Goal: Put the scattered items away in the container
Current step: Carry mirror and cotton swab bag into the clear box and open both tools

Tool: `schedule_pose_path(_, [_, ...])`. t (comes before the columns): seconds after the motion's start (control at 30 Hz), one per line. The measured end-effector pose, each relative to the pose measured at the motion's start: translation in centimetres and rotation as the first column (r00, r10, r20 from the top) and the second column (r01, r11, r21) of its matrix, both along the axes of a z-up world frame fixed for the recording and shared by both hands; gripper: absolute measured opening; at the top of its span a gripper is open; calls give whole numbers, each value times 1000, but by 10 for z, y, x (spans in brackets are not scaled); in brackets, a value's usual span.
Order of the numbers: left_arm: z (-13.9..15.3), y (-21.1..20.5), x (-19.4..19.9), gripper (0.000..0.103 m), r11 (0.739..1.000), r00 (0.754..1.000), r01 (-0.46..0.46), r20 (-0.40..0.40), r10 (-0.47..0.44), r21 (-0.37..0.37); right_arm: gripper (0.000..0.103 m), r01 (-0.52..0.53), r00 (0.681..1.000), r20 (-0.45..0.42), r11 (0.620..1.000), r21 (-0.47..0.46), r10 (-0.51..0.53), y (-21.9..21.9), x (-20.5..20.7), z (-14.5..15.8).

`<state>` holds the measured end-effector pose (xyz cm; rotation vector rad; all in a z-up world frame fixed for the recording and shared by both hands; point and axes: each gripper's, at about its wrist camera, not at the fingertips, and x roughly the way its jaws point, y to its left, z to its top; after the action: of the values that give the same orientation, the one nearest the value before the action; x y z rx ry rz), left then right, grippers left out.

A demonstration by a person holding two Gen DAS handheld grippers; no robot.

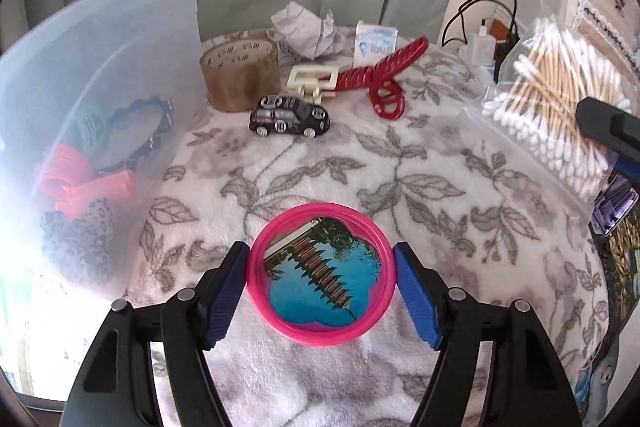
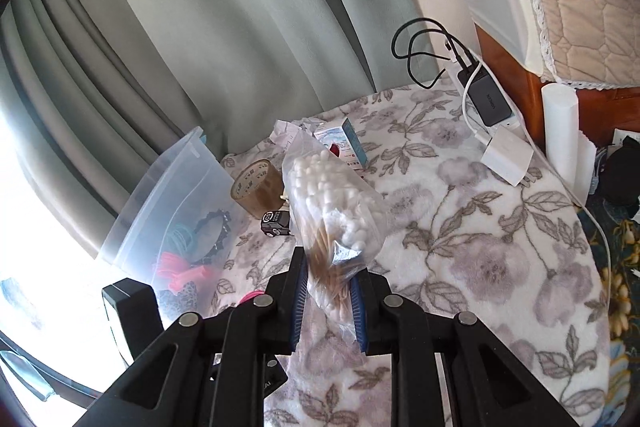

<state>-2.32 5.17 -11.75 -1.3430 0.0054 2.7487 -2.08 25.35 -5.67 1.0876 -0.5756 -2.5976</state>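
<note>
1. Currently the bag of cotton swabs [image 2: 334, 223] is clamped between the narrow-set pads of the right gripper [image 2: 329, 301], pinched at its lower end so that most of the bag stands up beyond the fingertips, clear of the floral blanket [image 2: 500, 259].
2. The clear plastic container [image 2: 168, 211] sits at about nine o'clock of the right wrist view, with hair ties and a dark scalloped item already inside; the bag should be carried that way and kept above the rim before the pads are parted.
3. Because only the bag's tail is pinched, the free end may swing; it is best lowered well inside the walls so it is not caught on the edge.
4. The left gripper [image 1: 322, 291] is set around the pink-rimmed round mirror [image 1: 322, 273], its blue pads standing wide on either side. Whether the pads press on the rim cannot be told for sure; they seem to touch it at most lightly.
5. The mirror should be squeezed across its full width and held flat, since a smooth rim can slip.
6. Left on the blanket at twelve o'clock are the tape roll [image 1: 240, 73], black toy car [image 1: 290, 121], red coil cord [image 1: 376, 75], crumpled paper [image 1: 306, 27] and small box [image 1: 374, 41].
</note>
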Motion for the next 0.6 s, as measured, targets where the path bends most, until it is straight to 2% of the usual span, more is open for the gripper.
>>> schedule_pose_path(0.17, [49,2,22,74,999,991,18,-136,-13,33,22,-5,998,-70,1000,26,7,-11,22,30])
schedule_pose_path(0.3, [80,-14,23,74,996,973,31,-230,-12,80,22,10,992,-124,999,44,-5,-19,36,53])
schedule_pose_path(0.6, [152,-46,61,74,987,912,13,-407,53,158,22,-2,965,-261,997,83,23,-46,64,108])
